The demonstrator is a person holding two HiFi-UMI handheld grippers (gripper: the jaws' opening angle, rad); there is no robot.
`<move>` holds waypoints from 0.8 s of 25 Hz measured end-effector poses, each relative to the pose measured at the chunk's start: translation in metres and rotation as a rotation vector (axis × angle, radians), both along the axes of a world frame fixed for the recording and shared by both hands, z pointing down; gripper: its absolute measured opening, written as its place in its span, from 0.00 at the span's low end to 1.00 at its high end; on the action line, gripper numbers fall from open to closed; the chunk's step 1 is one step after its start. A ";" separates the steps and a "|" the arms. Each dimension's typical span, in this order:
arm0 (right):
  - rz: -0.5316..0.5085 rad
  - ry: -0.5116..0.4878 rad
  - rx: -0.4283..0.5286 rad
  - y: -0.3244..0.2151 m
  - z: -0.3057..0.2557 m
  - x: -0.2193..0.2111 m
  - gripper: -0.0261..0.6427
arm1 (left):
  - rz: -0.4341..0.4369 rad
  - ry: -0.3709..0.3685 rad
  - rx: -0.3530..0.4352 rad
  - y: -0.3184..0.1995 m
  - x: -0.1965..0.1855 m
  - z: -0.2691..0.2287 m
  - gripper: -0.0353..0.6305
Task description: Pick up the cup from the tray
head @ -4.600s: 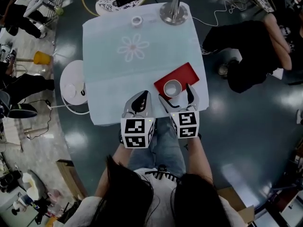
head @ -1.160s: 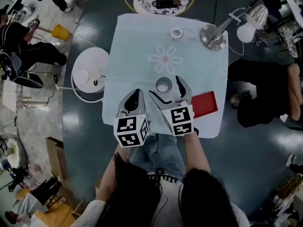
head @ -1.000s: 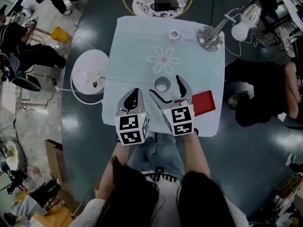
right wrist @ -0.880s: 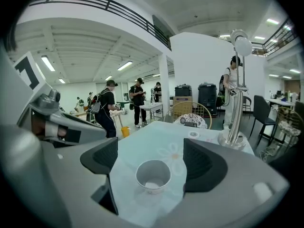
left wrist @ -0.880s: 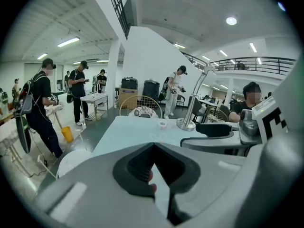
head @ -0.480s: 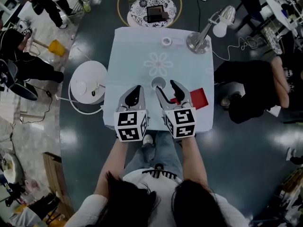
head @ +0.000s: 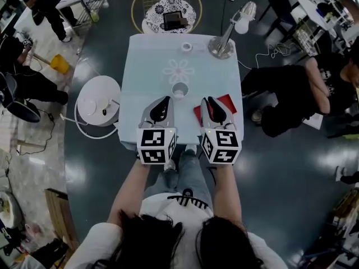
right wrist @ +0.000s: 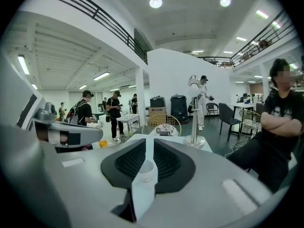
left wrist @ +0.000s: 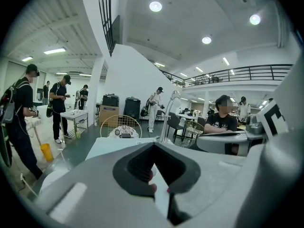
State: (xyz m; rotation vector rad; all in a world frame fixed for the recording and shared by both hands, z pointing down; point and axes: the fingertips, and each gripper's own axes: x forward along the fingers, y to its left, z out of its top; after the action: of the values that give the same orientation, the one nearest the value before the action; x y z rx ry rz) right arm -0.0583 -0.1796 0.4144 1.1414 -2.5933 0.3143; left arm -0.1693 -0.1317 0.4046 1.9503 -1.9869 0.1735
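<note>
Abreast, left hand-held gripper (head: 165, 100), right hand-held gripper (head: 207, 101), outstretched

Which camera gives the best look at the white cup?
The head view: the cup stands whole on the tablecloth, off the red tray. The right gripper view catches it only small, in the narrow gap between jaws that have just been closing. The left gripper view does not show it clearly.

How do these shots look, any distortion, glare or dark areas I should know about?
Head view: dim overall, fisheye-bent, the glossy floor mirroring pale light patches round the table. Left gripper view: black vignetted corners, ceiling lights blown out. Right gripper view: same round vignette, straight railings bowed.
</note>
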 end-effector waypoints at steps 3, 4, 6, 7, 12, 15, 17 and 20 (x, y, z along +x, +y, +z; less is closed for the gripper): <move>0.042 0.013 0.027 0.009 -0.007 0.016 0.09 | 0.014 0.018 0.012 0.010 0.011 -0.004 0.05; 0.048 0.022 0.034 0.013 -0.009 0.019 0.07 | 0.024 0.018 0.013 0.014 0.015 -0.005 0.05; 0.058 0.020 0.042 0.021 -0.014 0.022 0.07 | 0.041 0.010 0.020 0.020 0.020 -0.008 0.05; 0.065 0.014 0.045 0.024 -0.018 0.024 0.07 | 0.047 0.007 0.026 0.023 0.022 -0.011 0.05; 0.060 0.022 0.063 0.035 -0.028 0.026 0.07 | 0.060 -0.005 0.047 0.031 0.029 -0.021 0.05; 0.057 0.049 0.072 0.041 -0.029 0.026 0.07 | 0.060 -0.008 0.054 0.036 0.031 -0.024 0.05; 0.053 0.062 0.074 0.046 -0.028 0.025 0.07 | 0.055 -0.008 0.053 0.042 0.030 -0.025 0.05; 0.040 0.073 0.075 0.052 -0.027 0.024 0.07 | 0.054 -0.007 0.048 0.049 0.032 -0.022 0.05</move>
State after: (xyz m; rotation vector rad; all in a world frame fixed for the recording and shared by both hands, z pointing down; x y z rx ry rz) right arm -0.0341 -0.1273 0.3877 1.2085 -2.5405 0.1823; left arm -0.1374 -0.0829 0.3826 2.0368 -1.9609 0.1479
